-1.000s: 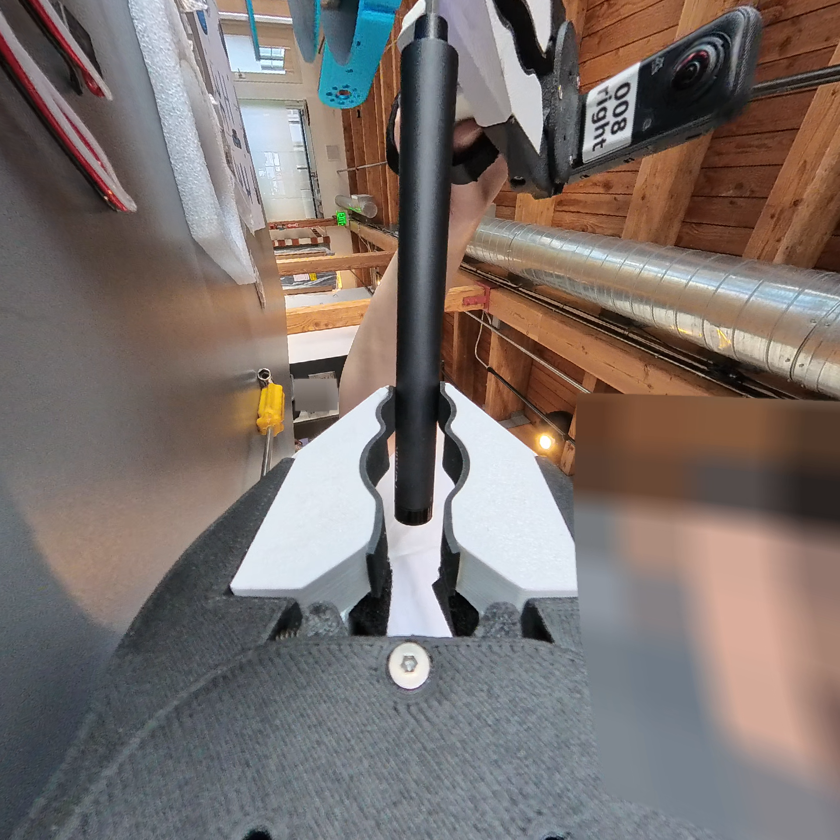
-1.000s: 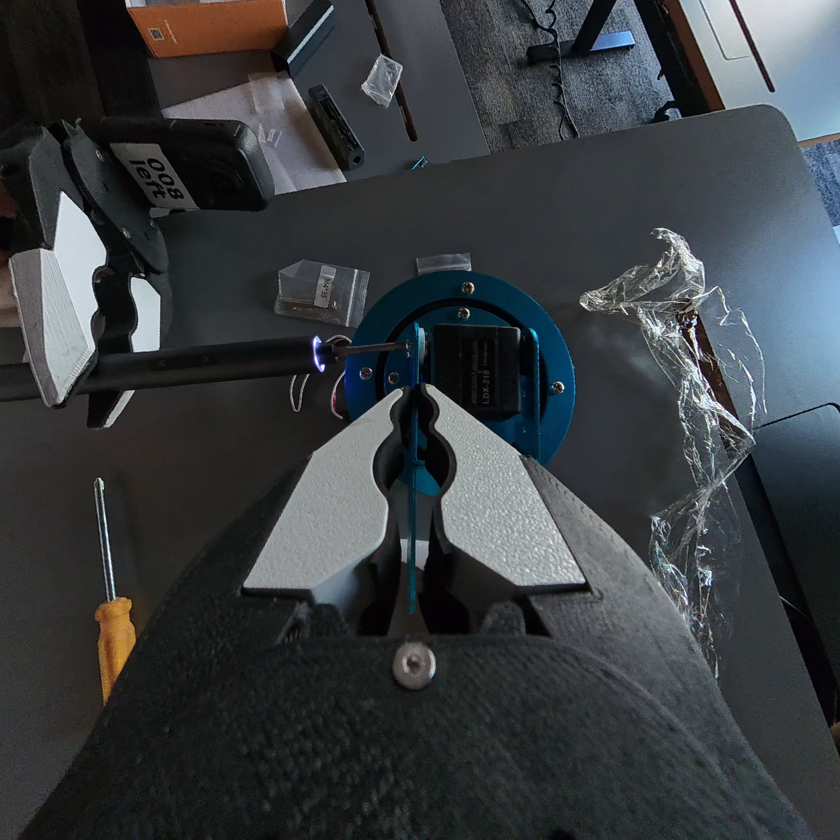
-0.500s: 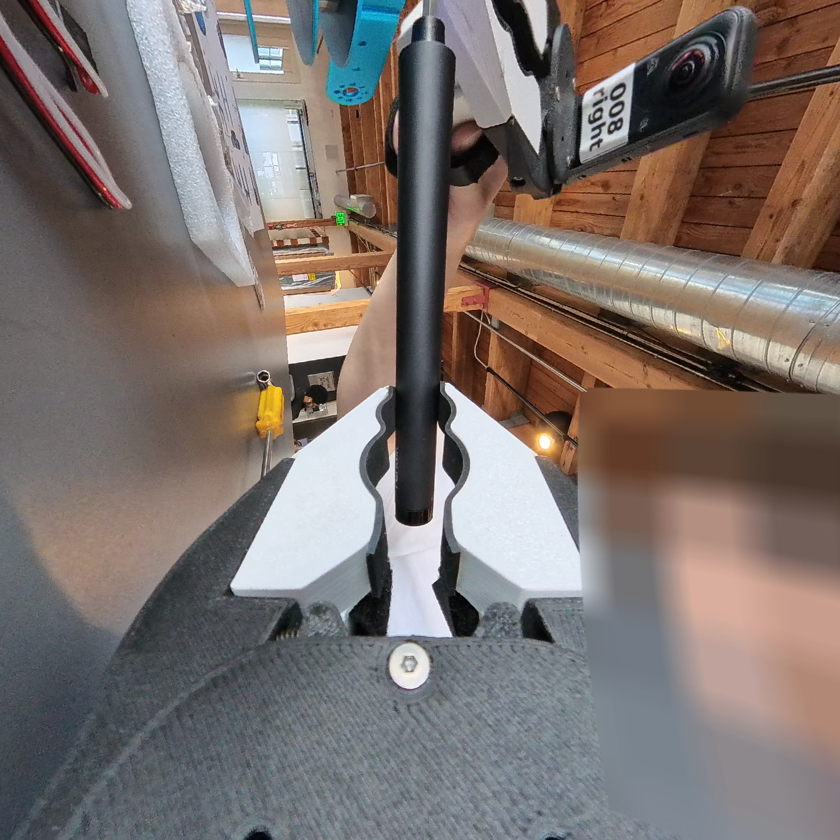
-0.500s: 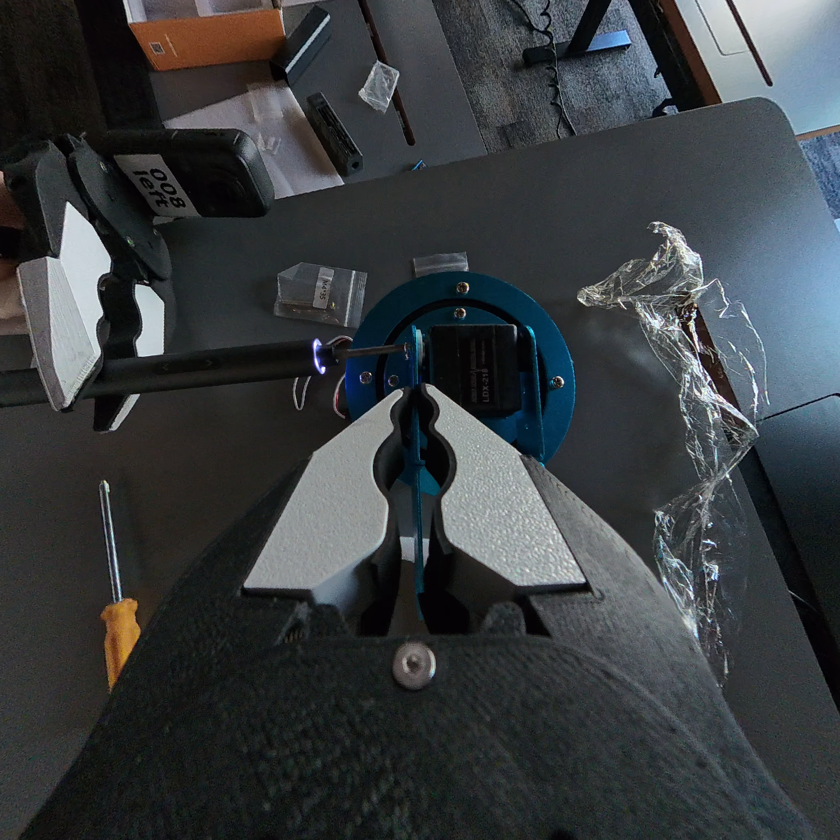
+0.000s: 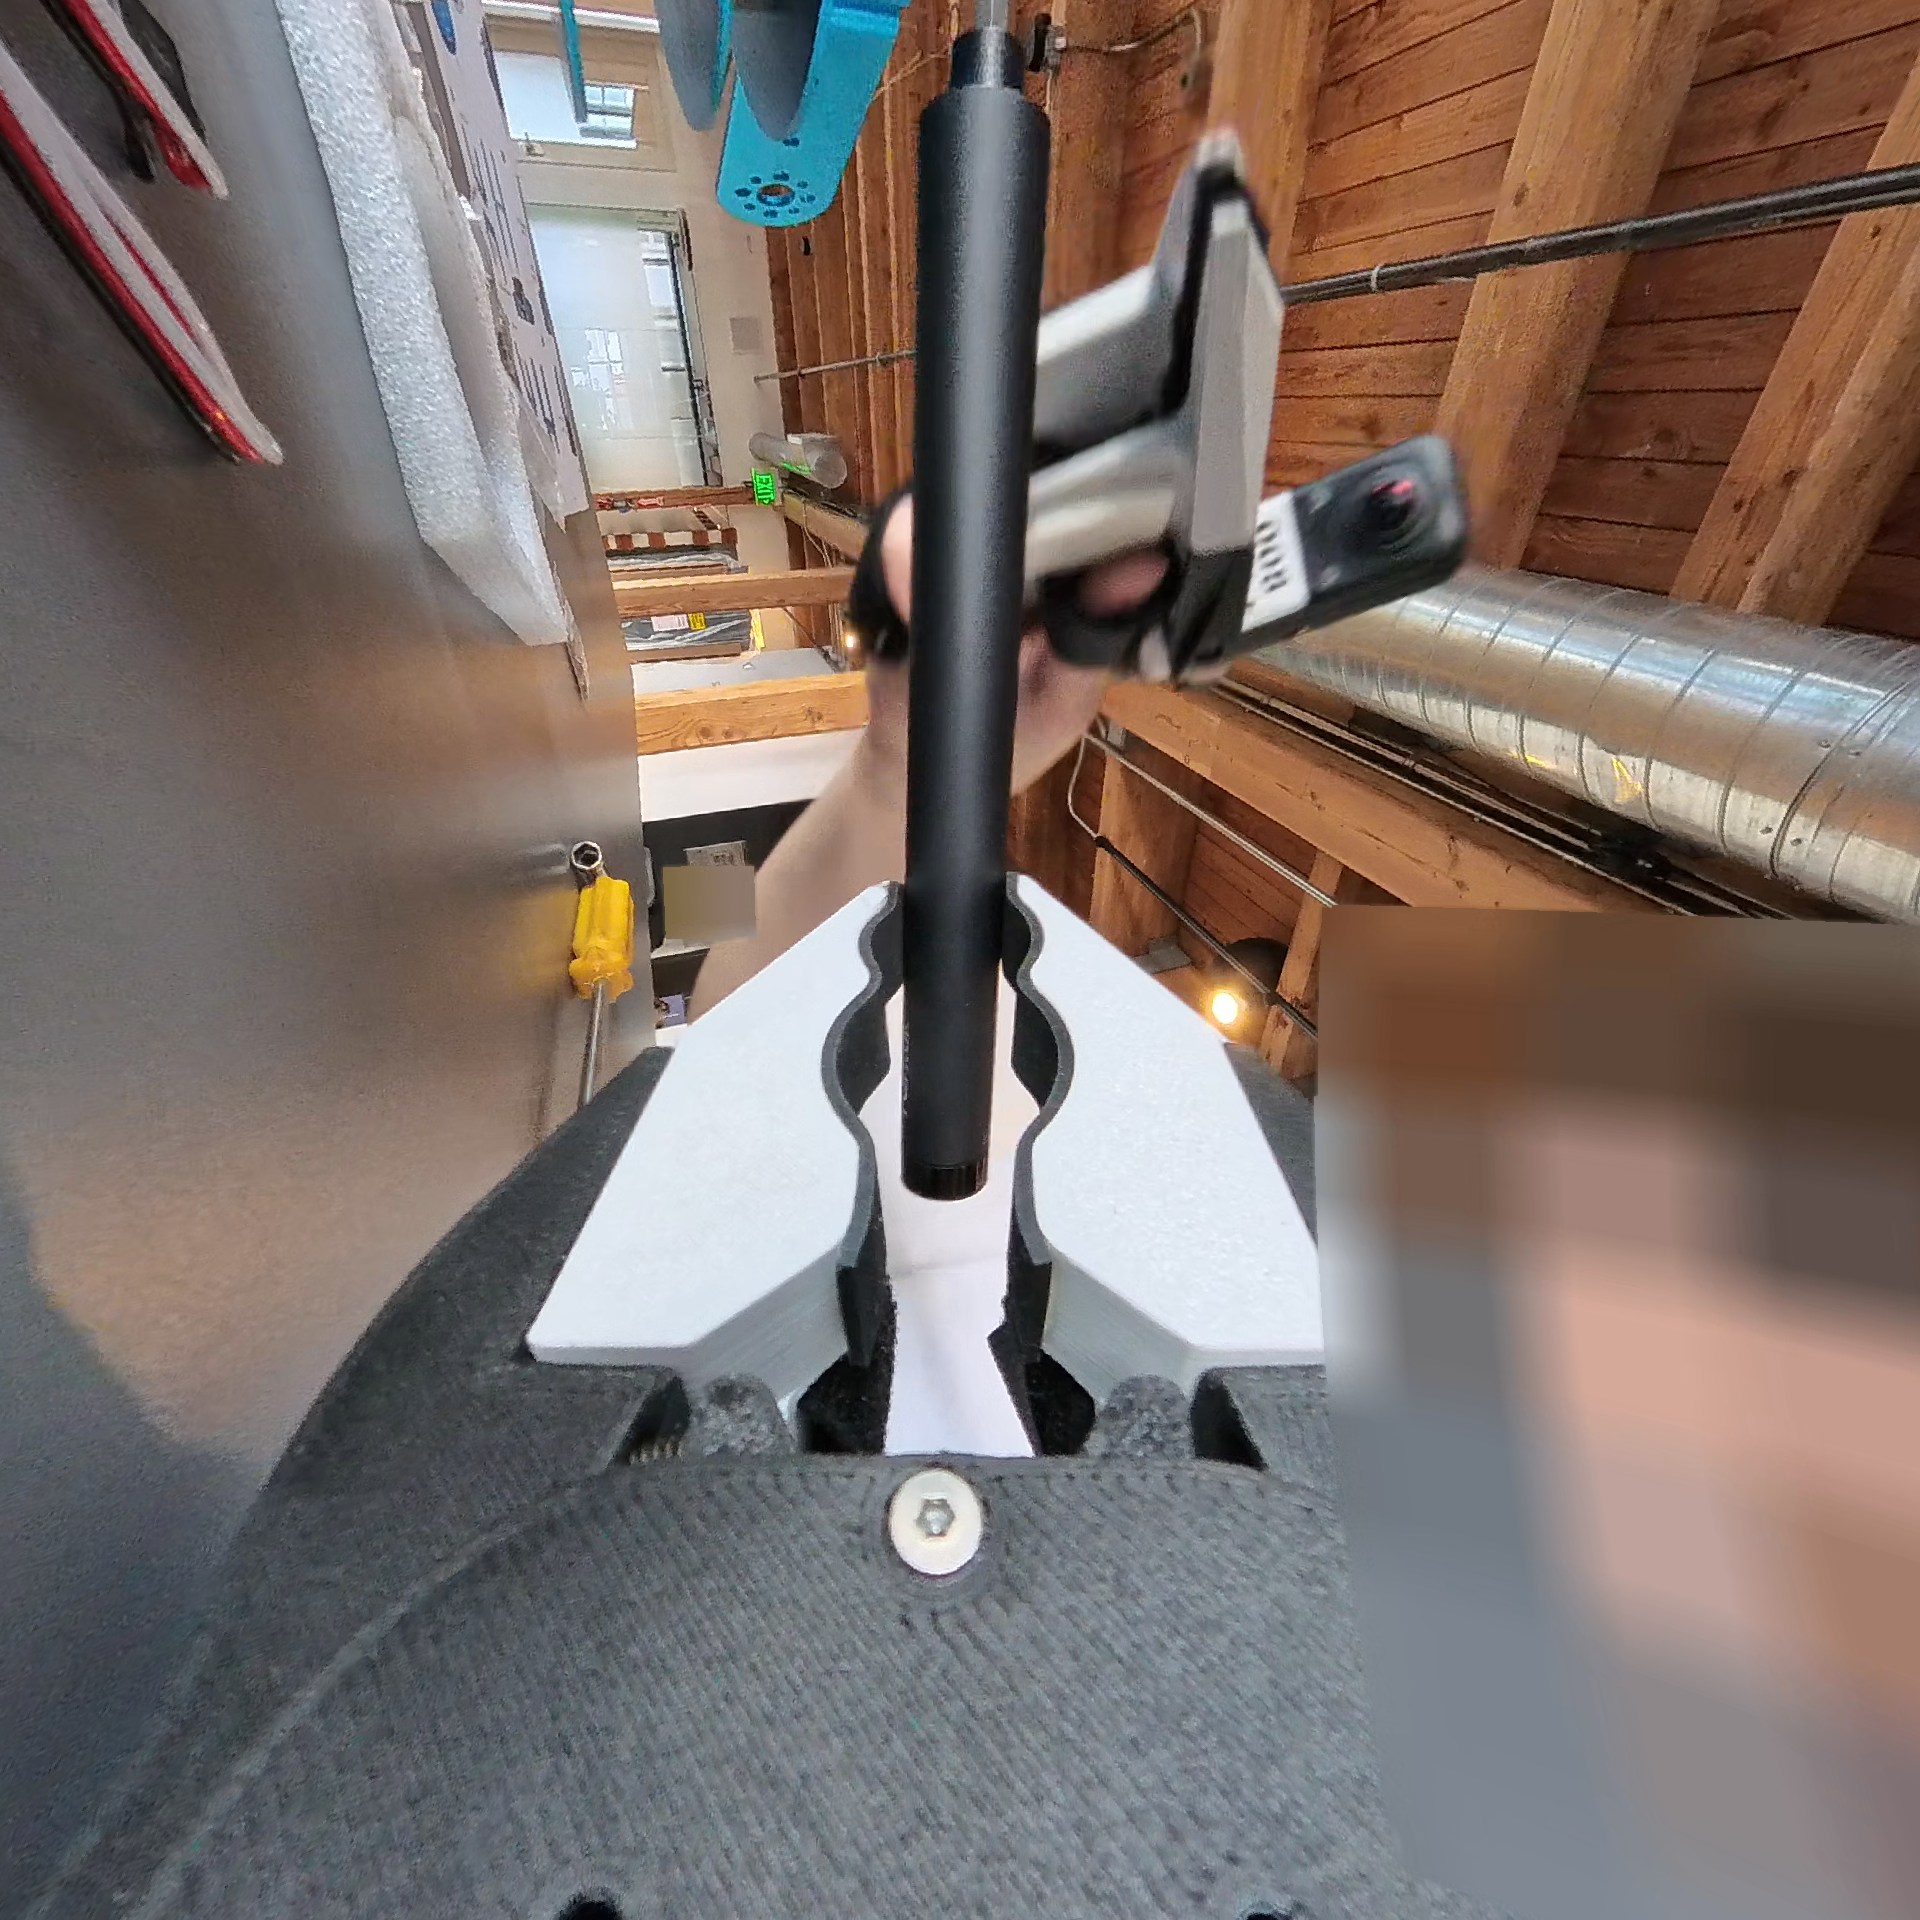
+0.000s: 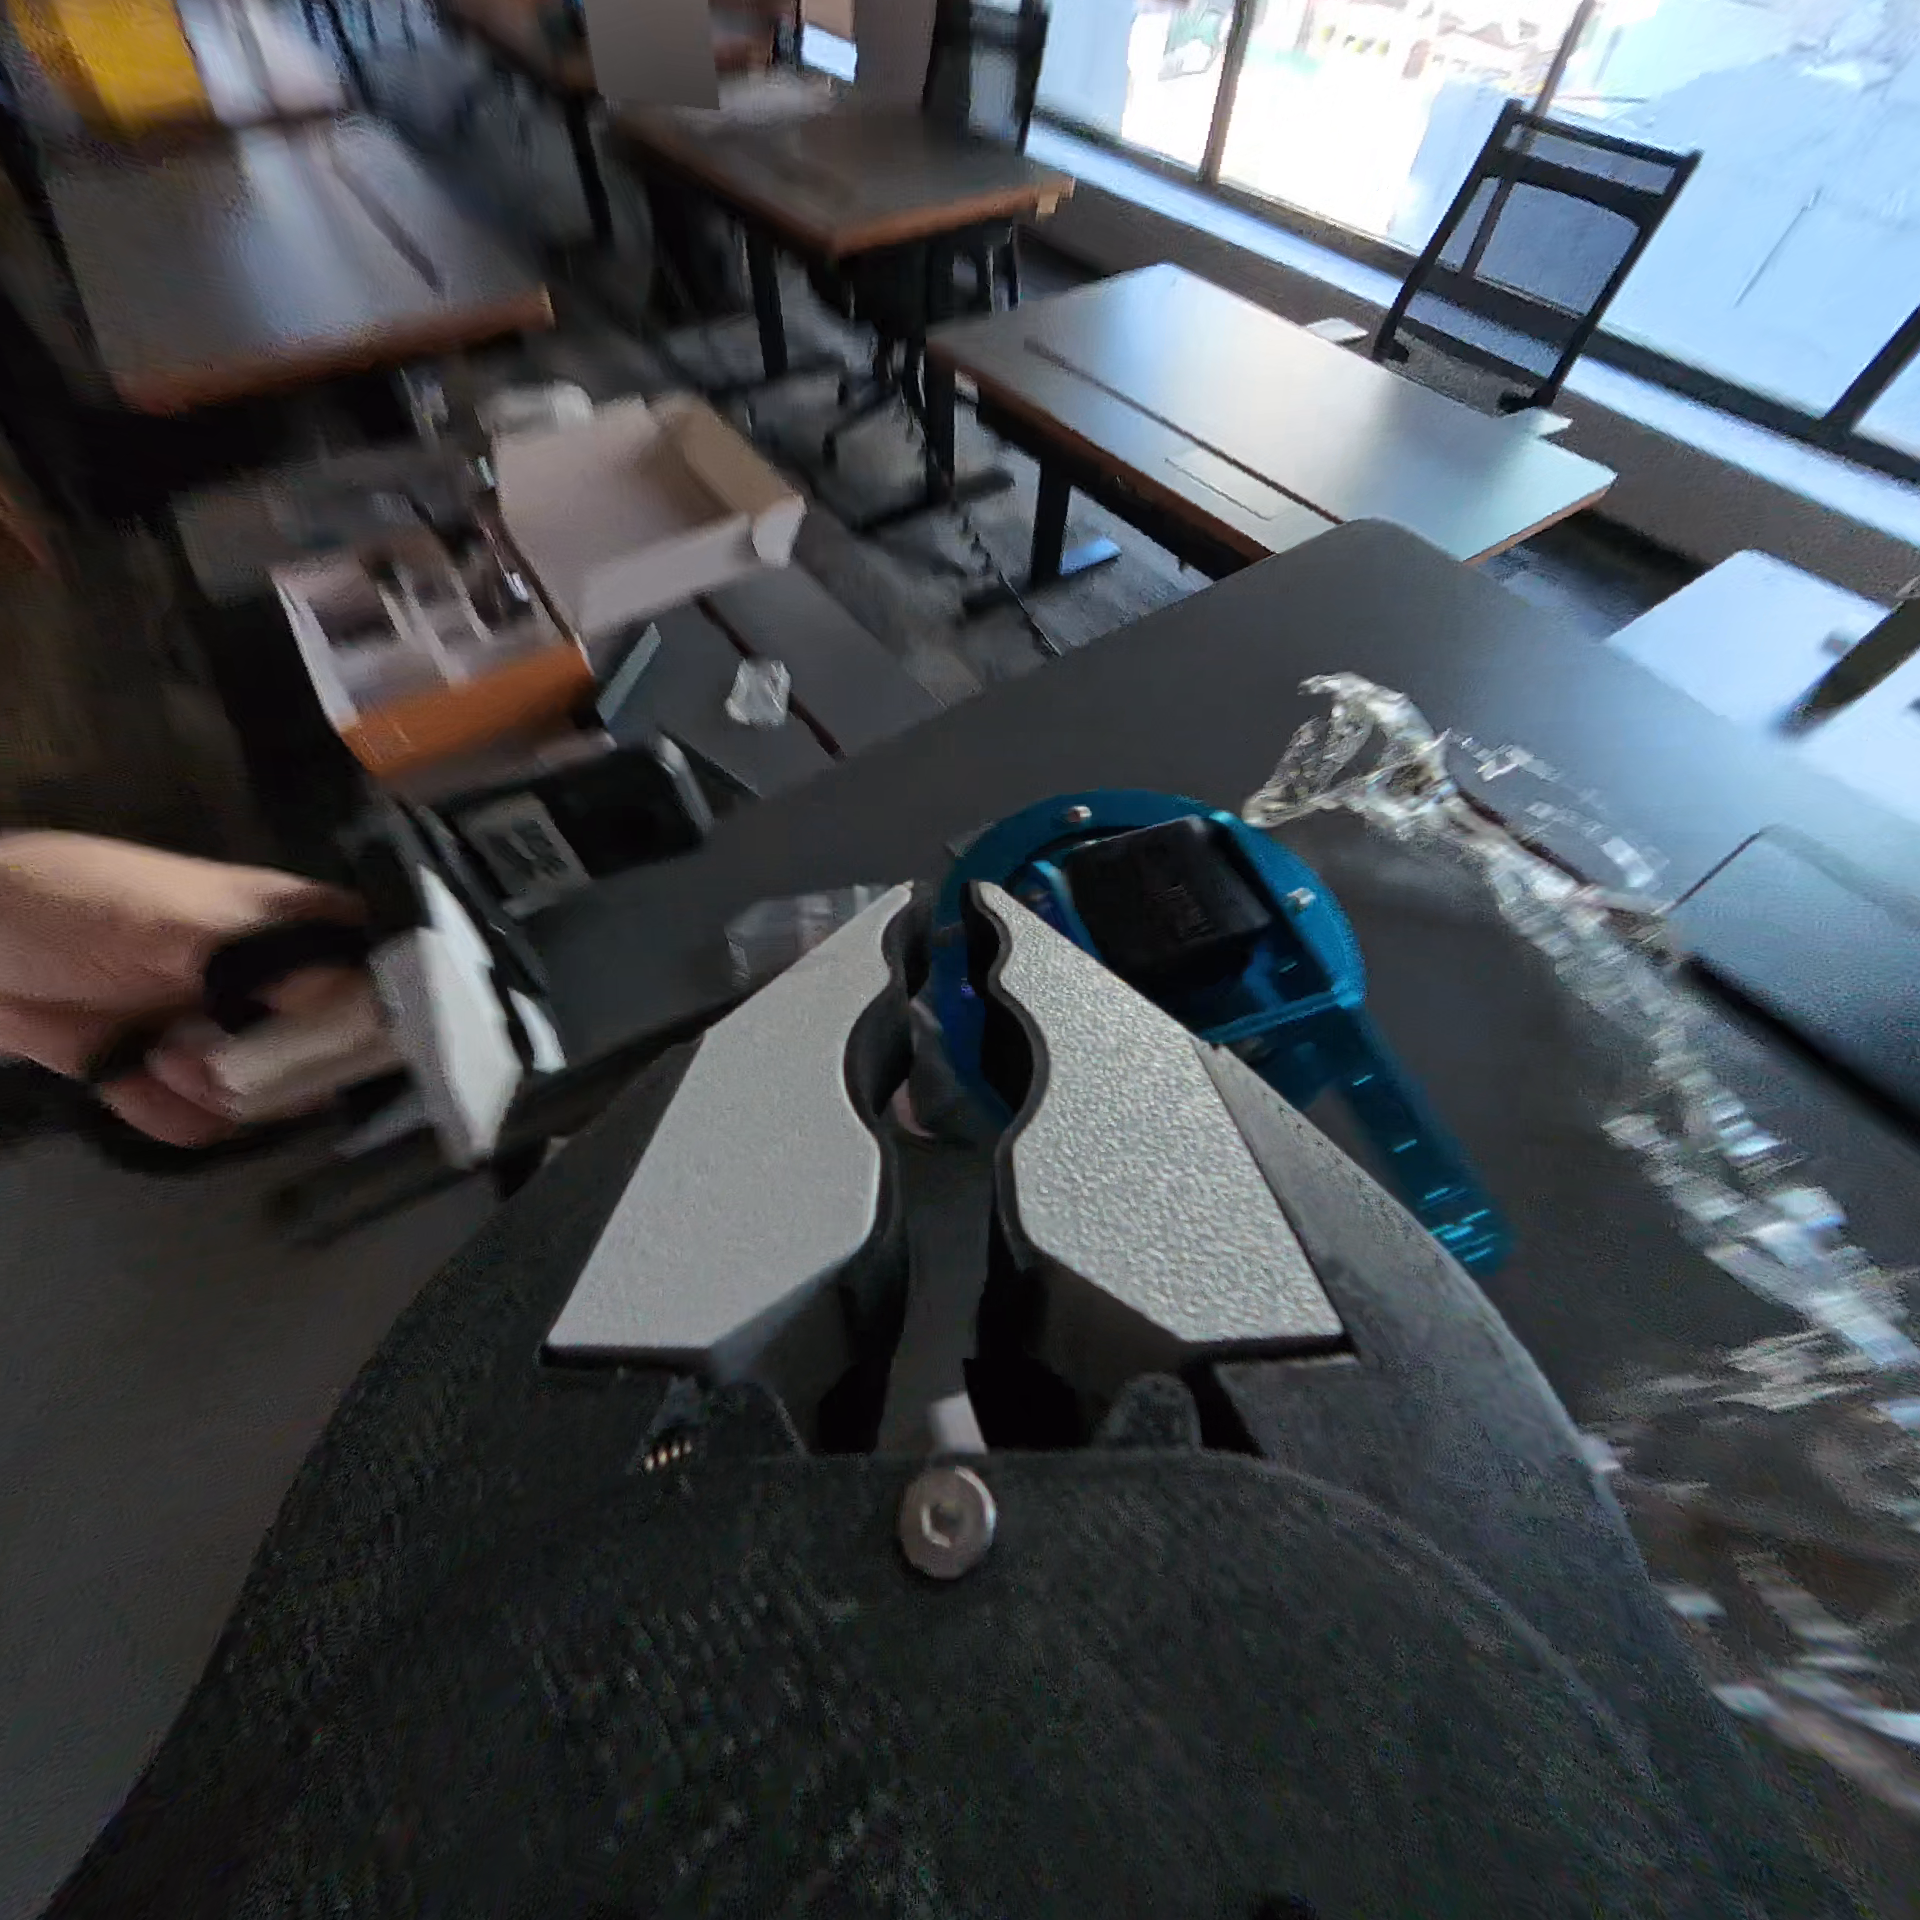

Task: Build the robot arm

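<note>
Blue round assembly [image 6: 1278, 997], with a black block [image 6: 1153, 904] mounted in it and a blue arm sticking out toward the camera, sits on the dark table [image 6: 1143, 707]. Crumpled clear plastic wrap [image 6: 1507, 831] lies on the table just right of the assembly and trails toward the near edge.

The right gripper [image 6: 940, 904] hovers over the near left side of the assembly. Its jaws stand close with a narrow gap; the blue arm lies outside them, to their right. The picture is blurred, so I cannot tell whether they clench anything.

The left gripper [image 5: 951, 894] is to the left of the assembly, carried by a hand [image 6: 125, 987], and is clenched around a black powered screwdriver [image 5: 961, 520]. The tool's shaft runs straight out between the fingers toward the assembly.

A yellow-handled screwdriver [image 5: 601, 935] lies on the table, well apart from the assembly on the left gripper's side.
</note>
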A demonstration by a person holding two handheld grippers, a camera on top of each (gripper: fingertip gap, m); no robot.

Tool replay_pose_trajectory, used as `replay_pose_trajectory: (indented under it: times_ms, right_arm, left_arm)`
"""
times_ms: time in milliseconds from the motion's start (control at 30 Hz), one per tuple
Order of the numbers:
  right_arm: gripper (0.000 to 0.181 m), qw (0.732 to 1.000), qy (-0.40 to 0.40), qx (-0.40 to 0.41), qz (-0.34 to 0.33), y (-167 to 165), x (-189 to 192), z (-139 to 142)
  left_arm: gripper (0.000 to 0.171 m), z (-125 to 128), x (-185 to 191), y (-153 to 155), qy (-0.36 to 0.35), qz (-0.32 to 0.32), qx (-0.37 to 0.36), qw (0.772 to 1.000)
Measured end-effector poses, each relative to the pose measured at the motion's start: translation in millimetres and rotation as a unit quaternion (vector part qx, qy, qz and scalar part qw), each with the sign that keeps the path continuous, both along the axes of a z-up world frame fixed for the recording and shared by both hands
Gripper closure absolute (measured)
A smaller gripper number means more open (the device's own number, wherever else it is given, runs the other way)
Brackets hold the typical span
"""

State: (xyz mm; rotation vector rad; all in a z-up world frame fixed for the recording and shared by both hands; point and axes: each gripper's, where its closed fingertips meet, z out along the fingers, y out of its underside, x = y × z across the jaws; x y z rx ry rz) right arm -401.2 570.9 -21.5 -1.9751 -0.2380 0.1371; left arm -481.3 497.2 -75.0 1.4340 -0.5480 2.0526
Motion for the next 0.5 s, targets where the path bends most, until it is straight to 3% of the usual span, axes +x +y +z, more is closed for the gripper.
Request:
replay_pose_trajectory:
  times_ms: [100,233,300,367,500]
  right_arm:
    - [0.169,0.976,0.215,-0.012,-0.023,-18.5,-28.1,-25.7]
    - [0.146,0.879,0.476,-0.041,0.005,-16.5,-48.7,-50.1]
    - [0.141,0.854,0.519,-0.044,0.011,-10.4,-49.5,-53.7]
    - [0.143,0.846,0.530,-0.059,0.006,-6.3,-49.7,-61.2]
    - [0.162,0.827,0.558,-0.055,0.028,-5.3,-52.2,-54.6]
  left_arm:
    - [0.156,1.9,-0.5,1.2,-0.002,-0.002,-0.009,1.000]
    - [0.155,1.3,0.3,-0.4,0.001,-0.007,-0.009,1.000]
    - [0.155,1.8,0.2,-0.7,0.000,-0.010,-0.011,1.000]
    - [0.155,2.3,-0.1,-0.6,-0.001,-0.011,-0.013,1.000]
    - [0.155,2.7,0.3,-0.4,-0.003,-0.009,-0.014,1.000]
